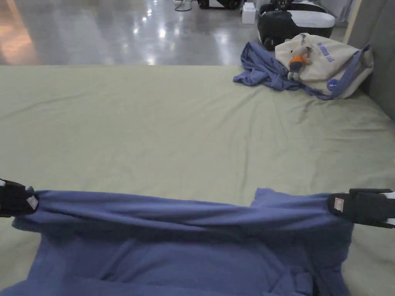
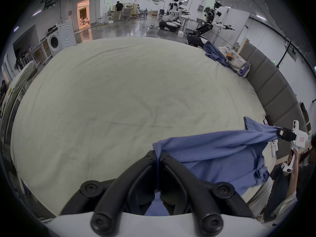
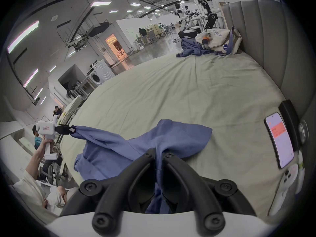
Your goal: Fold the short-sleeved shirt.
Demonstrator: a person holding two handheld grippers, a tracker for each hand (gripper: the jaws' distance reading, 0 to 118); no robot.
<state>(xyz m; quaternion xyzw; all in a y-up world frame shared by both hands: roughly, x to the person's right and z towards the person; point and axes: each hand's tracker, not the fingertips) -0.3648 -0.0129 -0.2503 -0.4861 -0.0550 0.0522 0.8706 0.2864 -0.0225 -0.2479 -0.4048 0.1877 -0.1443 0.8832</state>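
I am holding the blue shirt [image 1: 185,246] stretched over the bed's [image 1: 154,127] near edge: left gripper [image 2: 158,153] and right gripper [image 3: 159,151] are each pinching one end (fabric clamped between both jaws).

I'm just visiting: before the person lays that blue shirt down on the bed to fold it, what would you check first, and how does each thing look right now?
1. Left gripper clamped on the blue shirt: ok.
2. Right gripper clamped on it: ok.
3. Top edge stretched level between them: ok.
4. Shirt smooth: not ok, twisted and bunched.
5. Green bedsheet ahead bare: ok.
6. Phone near the right side, out of the way: cannot tell.
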